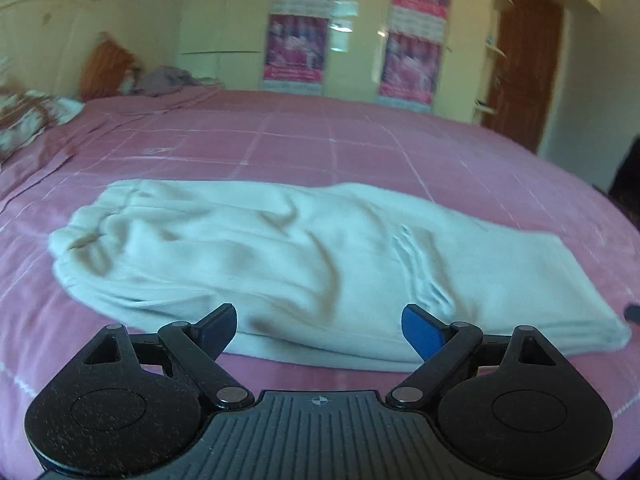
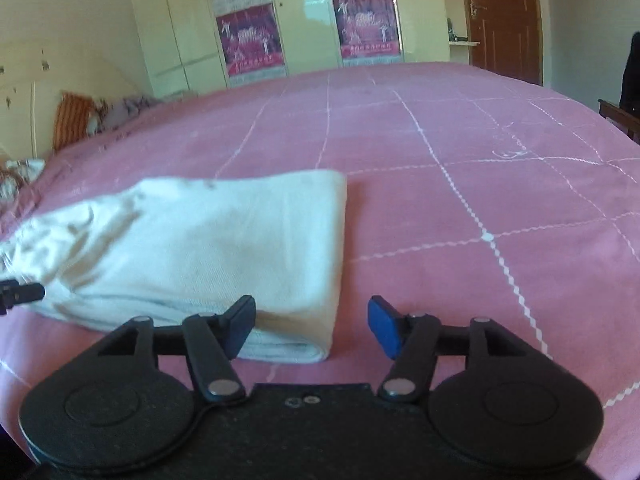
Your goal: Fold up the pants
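Observation:
White pants lie folded lengthwise on the pink bed, waistband at the left, leg ends at the right. My left gripper is open and empty, just short of the pants' near edge around their middle. In the right wrist view the leg end of the pants lies left of centre. My right gripper is open and empty at the near right corner of that end. The tip of the left gripper shows at the left edge.
The pink checked bedspread stretches far and right of the pants. Pillows and loose clothes lie at the far left. A wardrobe with posters and a brown door stand behind the bed.

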A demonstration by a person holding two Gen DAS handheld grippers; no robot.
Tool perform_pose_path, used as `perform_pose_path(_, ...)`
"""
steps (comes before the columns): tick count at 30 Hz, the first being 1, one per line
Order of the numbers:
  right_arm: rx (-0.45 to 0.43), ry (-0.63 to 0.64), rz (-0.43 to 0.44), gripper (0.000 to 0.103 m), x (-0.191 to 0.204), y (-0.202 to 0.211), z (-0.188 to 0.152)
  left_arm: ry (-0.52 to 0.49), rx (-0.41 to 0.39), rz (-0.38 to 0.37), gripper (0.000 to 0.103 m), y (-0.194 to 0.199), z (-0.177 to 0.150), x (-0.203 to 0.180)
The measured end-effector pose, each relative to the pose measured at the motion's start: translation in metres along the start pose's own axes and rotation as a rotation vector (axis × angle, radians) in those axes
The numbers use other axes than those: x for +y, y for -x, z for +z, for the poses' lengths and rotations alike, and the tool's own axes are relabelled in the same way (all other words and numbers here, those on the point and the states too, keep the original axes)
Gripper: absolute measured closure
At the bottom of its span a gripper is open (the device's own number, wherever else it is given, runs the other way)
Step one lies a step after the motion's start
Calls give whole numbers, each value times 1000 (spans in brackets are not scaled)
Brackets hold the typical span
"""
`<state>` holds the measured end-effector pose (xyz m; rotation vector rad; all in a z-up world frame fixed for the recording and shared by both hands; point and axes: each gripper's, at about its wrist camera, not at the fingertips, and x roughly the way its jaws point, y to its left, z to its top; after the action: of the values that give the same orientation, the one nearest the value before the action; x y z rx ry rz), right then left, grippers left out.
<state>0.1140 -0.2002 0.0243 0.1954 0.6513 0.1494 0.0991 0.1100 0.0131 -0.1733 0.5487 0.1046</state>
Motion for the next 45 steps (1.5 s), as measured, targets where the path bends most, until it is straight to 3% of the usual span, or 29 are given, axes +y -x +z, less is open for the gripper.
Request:
perform_pose_path(2,-53,-77,9,41,-12,9,-2,162,-18,42,14,-1,3,45)
perform_pose_path(4,-98,-144,26,40,-22,16,0,416,28,44,14,-17,1,101)
perform_pose_path(7,-131,-235,18,38,-37,17,1,714,41,-41,14,-42,-10,161)
perform_pose_path(10,-129,-277,1,38,-44,14,0,789,25,-108,14,-68,-10,188)
perform_pose_path(15,-123,-237,-20,38,-35,8,-4,739,-10,-157,14,-102,-1,199)
perform_pose_path(16,-121,-223,-24,38,-33,7,-4,731,-21,-164,19,-105,-1,198)
perform_pose_path(17,-117,-208,-27,38,-30,6,-5,719,-20,-143,32,-110,-1,198)
perform_pose_path(18,-111,-199,-27,38,-29,4,-5,738,0,-103,83,-113,-4,202)
perform_pose_path(20,-96,-195,-28,38,-28,0,-6,912,-28,-188,87,-117,-23,223)
perform_pose_path(21,-91,-202,-28,38,-29,-1,-5,900,-35,-191,87,-116,-22,222)
perform_pose_path(24,-136,-273,-52,38,-42,7,-3,787,-33,-146,87,-112,-3,206)
perform_pose_path(26,-183,-316,-104,38,-49,17,-2,625,-86,-160,87,-94,26,181)
perform_pose_path(30,-277,-317,-237,38,-59,38,2,298,-162,-233,87,-71,93,110)
perform_pose_path(34,-307,-359,-316,37,-73,51,-1,28,-190,-321,87,-68,128,21)
perform_pose_path(39,-289,-386,-398,36,-89,62,-6,-247,-136,-412,87,-75,127,-80)
perform_pose_path(45,-229,-465,-450,34,-111,55,-12,-587,-80,-497,87,-69,90,-183)
